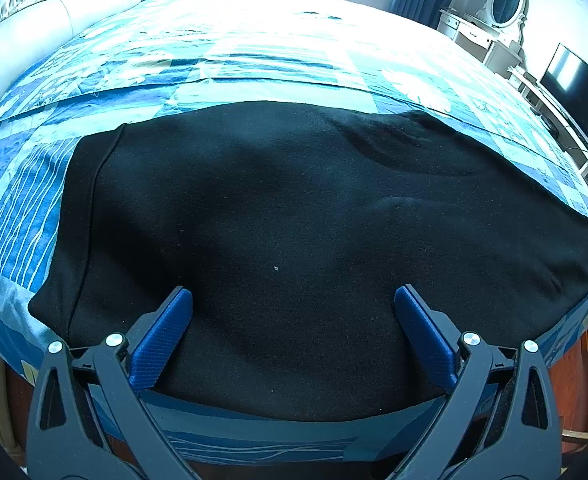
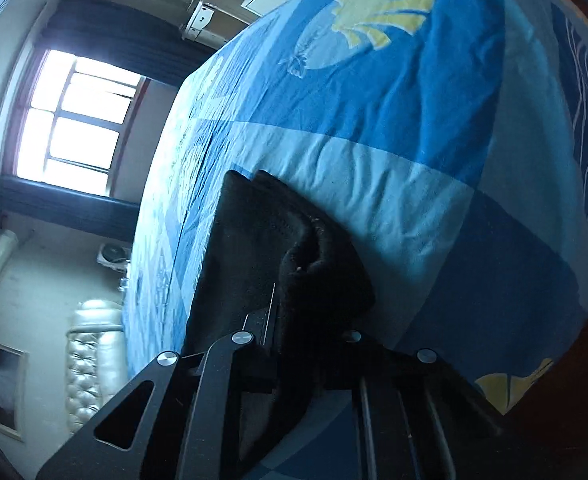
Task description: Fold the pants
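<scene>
Right wrist view: your right hand-held gripper is pinching a bunched edge of the black pants lying on the bed; your left hand-held gripper is hovering unclenched over them. Lifting one-sided is risking uneven folding.

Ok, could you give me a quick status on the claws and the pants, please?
Left claw open, over the pants. Right claw shut on bunched pants fabric. Pants flat on the bed, nothing in the way.

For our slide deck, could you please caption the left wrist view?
Open left tongs poised over black pants spread on a blue patterned bedspread.
</scene>
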